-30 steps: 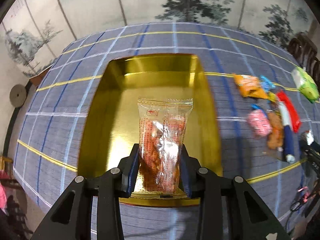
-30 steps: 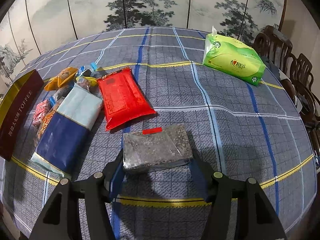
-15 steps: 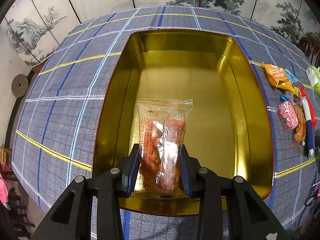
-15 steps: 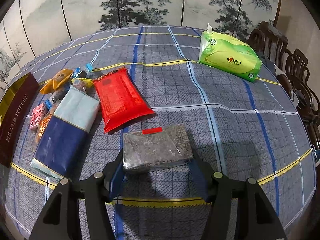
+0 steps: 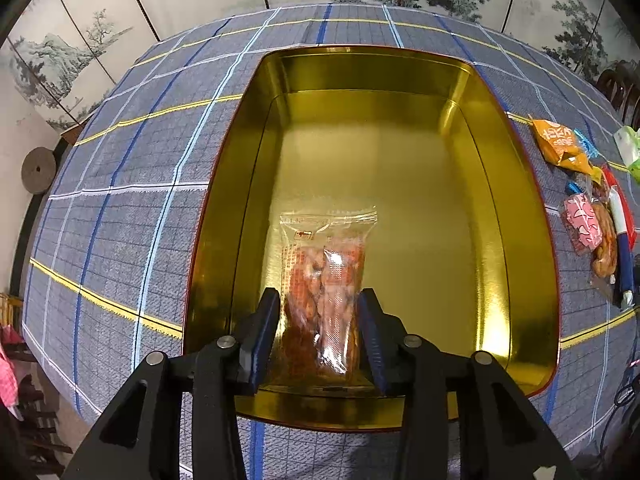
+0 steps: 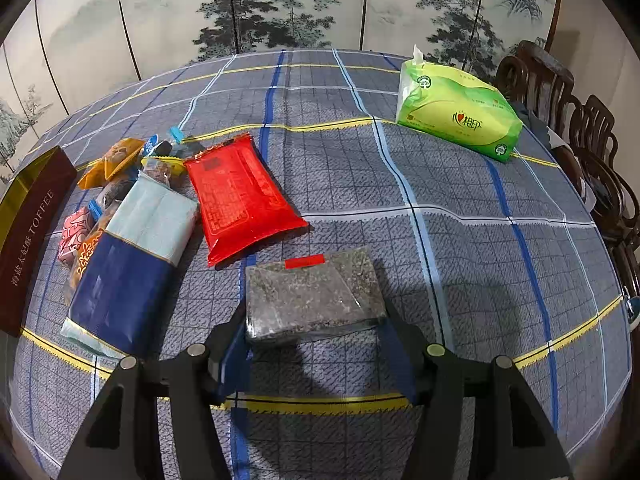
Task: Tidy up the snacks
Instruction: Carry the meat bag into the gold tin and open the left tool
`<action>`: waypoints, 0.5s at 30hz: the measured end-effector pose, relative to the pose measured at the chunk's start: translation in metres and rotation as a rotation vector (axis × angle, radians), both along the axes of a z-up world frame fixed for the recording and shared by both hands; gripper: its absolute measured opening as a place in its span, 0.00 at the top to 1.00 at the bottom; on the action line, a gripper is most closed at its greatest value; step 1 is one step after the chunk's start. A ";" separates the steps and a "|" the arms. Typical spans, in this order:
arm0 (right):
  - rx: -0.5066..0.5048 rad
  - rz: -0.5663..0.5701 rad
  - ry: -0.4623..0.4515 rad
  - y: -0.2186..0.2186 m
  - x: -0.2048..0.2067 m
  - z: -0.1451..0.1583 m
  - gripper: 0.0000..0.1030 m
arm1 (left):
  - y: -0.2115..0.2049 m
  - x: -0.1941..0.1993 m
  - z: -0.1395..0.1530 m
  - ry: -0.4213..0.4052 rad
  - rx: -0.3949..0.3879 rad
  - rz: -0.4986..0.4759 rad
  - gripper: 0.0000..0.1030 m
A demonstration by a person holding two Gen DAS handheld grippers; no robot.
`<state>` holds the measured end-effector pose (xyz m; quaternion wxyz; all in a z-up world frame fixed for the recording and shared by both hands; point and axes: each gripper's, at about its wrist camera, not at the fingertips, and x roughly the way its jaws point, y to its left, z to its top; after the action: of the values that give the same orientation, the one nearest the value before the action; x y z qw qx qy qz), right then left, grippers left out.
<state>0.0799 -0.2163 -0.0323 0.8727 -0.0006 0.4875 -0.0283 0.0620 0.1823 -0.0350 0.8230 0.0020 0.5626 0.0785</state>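
My left gripper (image 5: 320,336) is shut on a clear packet of orange-red snacks (image 5: 324,280) and holds it low inside the gold tin box (image 5: 520,248), near its front wall. My right gripper (image 6: 316,344) is shut on a grey speckled packet with a red tab (image 6: 312,296), held just above the checked tablecloth. The tin's dark outer wall, printed TOFFEE (image 6: 28,232), shows at the left of the right wrist view.
A red packet (image 6: 240,196), a blue and pale packet (image 6: 128,264), an orange packet (image 6: 112,160) and small sweets (image 6: 76,232) lie between tin and right gripper. A green tissue pack (image 6: 456,116) lies far right. Wooden chairs (image 6: 592,152) line the right edge.
My left gripper has moved forward and down over the tin with the snack packet, which now sits lower inside it. My right gripper with the grey packet has barely moved.
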 end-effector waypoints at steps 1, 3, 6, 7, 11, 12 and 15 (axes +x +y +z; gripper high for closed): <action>0.000 0.000 0.000 0.000 0.000 0.000 0.41 | 0.000 0.000 0.001 -0.002 0.001 0.000 0.58; 0.000 -0.001 0.001 0.000 0.000 0.000 0.41 | -0.001 -0.001 0.002 -0.008 0.002 -0.003 0.53; 0.001 -0.006 -0.001 0.000 -0.001 0.000 0.41 | -0.002 -0.001 0.006 -0.020 0.002 -0.006 0.46; 0.001 -0.008 0.000 0.000 -0.001 0.000 0.41 | -0.003 -0.001 0.007 -0.024 0.001 -0.007 0.44; -0.005 -0.016 0.004 0.001 -0.001 0.000 0.41 | -0.004 -0.003 0.011 -0.043 -0.001 -0.014 0.35; -0.015 -0.023 0.005 0.002 -0.001 0.001 0.41 | -0.004 -0.003 0.012 -0.047 -0.002 -0.016 0.34; -0.024 -0.039 0.000 0.002 -0.006 0.005 0.41 | -0.004 -0.004 0.016 -0.062 -0.001 -0.018 0.32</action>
<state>0.0740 -0.2144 -0.0272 0.8718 -0.0016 0.4871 -0.0509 0.0576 0.1780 -0.0190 0.8406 0.0042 0.5369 0.0709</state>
